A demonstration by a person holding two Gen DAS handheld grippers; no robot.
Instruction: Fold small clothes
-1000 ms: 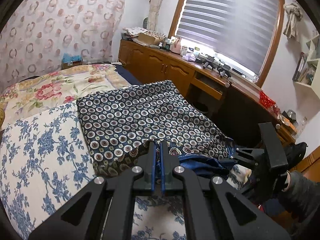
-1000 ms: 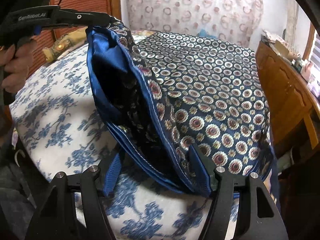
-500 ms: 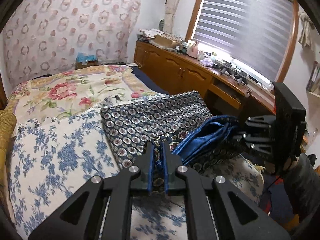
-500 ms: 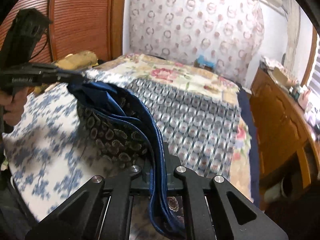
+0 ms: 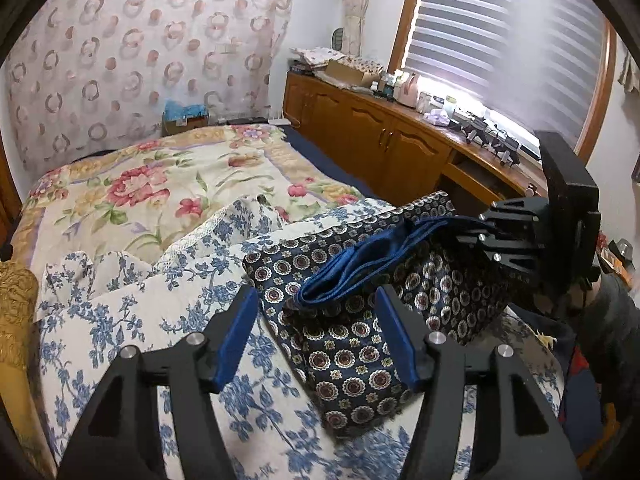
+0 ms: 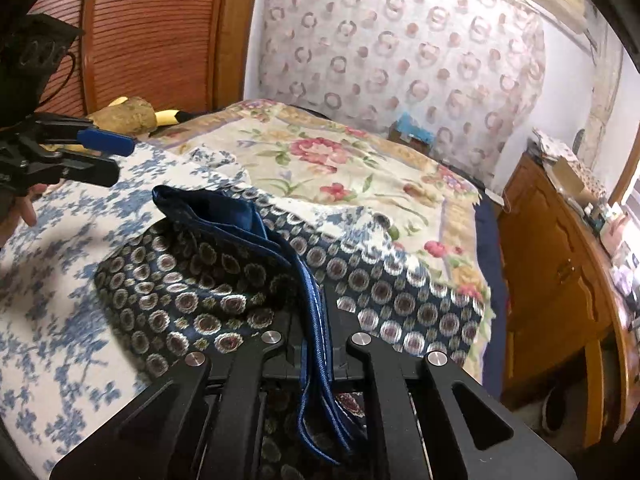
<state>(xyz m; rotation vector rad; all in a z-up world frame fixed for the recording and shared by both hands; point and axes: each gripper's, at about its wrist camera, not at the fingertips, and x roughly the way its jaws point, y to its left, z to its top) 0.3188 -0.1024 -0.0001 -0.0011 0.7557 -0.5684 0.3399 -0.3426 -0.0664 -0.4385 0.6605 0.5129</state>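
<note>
The left gripper [image 5: 316,332] has its jaws spread wide, grasping nothing, one blue pad on either side of the near corner of the patterned garment [image 5: 360,344]. The right gripper [image 6: 316,344] has its jaws clenched on the garment's blue waistband [image 6: 316,320], which runs back between them and on forward. Ahead of both, the garment lies folded on the blue-flowered sheet [image 5: 140,320]. Beyond it spreads a rose-printed quilt [image 5: 160,188] on the bed, with a wooden cabinet [image 5: 380,148] further off to the right.
</note>
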